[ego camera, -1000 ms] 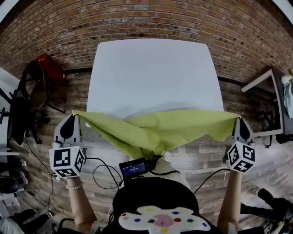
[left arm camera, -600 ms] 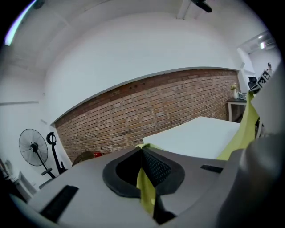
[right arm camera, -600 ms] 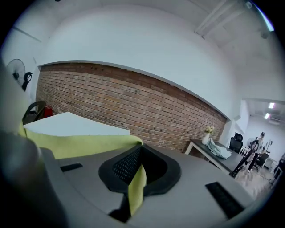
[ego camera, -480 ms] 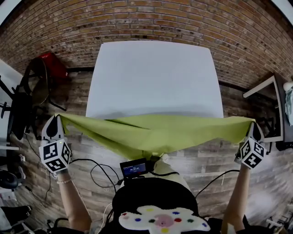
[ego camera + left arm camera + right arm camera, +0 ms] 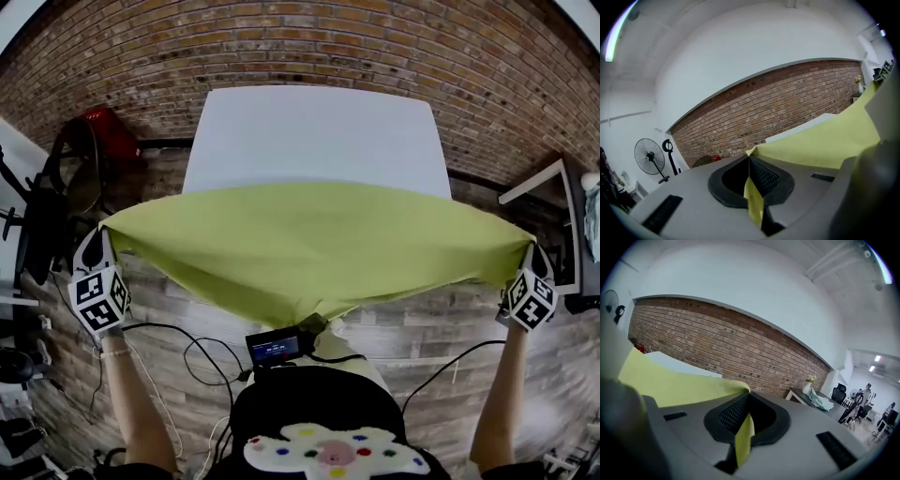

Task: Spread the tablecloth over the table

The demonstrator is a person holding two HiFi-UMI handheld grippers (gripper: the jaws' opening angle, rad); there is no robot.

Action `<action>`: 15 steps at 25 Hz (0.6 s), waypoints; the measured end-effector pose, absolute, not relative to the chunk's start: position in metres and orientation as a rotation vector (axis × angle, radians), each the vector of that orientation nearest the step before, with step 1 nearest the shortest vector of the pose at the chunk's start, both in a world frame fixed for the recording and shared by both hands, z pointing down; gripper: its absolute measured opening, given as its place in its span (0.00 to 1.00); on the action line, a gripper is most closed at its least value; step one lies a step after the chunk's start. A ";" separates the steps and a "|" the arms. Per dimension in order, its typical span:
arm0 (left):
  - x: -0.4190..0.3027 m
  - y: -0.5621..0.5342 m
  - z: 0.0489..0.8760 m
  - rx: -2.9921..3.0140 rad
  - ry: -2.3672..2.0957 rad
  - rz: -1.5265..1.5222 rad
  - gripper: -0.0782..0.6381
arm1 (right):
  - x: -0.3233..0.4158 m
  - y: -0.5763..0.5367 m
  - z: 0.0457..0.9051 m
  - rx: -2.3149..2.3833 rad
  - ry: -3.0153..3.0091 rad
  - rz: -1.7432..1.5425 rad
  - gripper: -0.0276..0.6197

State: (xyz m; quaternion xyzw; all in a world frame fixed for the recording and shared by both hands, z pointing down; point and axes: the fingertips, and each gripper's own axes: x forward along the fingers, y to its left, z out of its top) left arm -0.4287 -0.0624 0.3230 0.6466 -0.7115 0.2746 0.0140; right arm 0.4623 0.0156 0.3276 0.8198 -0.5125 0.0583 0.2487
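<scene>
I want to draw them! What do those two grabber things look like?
The left gripper and right gripper are grey with black pointed jaws, textured inside. Each carries a white cube printed with black squares. Black cables trail behind. No sleeves.

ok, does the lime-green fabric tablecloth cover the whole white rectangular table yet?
No, the head view shows the far part of the white rectangular table bare beyond the lime-green fabric tablecloth.

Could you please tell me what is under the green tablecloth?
The tablecloth hides the near end of the white table in the head view; only the far part shows beyond it.
</scene>
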 end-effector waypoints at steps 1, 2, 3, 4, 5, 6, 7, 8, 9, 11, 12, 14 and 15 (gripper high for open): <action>-0.431 -0.067 0.322 2.010 -2.219 0.853 0.13 | 0.466 0.013 0.327 2.241 -1.397 0.165 0.09; -0.434 -0.071 0.322 2.006 -2.224 0.848 0.13 | 0.469 0.010 0.326 2.249 -1.399 0.171 0.09; -0.436 -0.075 0.321 2.004 -2.228 0.845 0.13 | 0.472 0.007 0.325 2.255 -1.399 0.174 0.09; -0.439 -0.079 0.320 2.003 -2.232 0.846 0.13 | 0.475 0.005 0.324 2.256 -1.397 0.173 0.09; -0.441 -0.083 0.318 2.003 -2.236 0.850 0.13 | 0.476 0.003 0.322 2.254 -1.394 0.169 0.09; -0.444 -0.087 0.315 2.003 -2.240 0.856 0.13 | 0.478 0.000 0.319 2.250 -1.391 0.164 0.09; -0.446 -0.091 0.312 2.003 -2.246 0.861 0.13 | 0.480 -0.003 0.317 2.245 -1.388 0.156 0.09; -0.448 -0.095 0.309 2.003 -2.253 0.862 0.13 | 0.483 -0.006 0.314 2.241 -1.385 0.147 0.09; -0.449 -0.099 0.306 2.004 -2.258 0.861 0.13 | 0.486 -0.010 0.311 2.239 -1.382 0.139 0.09; -0.450 -0.107 0.301 2.007 -2.268 0.865 0.13 | 0.491 -0.017 0.306 2.242 -1.381 0.130 0.09; -0.449 -0.111 0.299 2.010 -2.272 0.868 0.13 | 0.493 -0.020 0.304 2.244 -1.382 0.126 0.09; -0.448 -0.118 0.294 2.019 -2.276 0.867 0.13 | 0.496 -0.026 0.300 2.245 -1.384 0.116 0.09; -0.447 -0.121 0.292 2.024 -2.278 0.867 0.13 | 0.497 -0.029 0.297 2.244 -1.385 0.111 0.09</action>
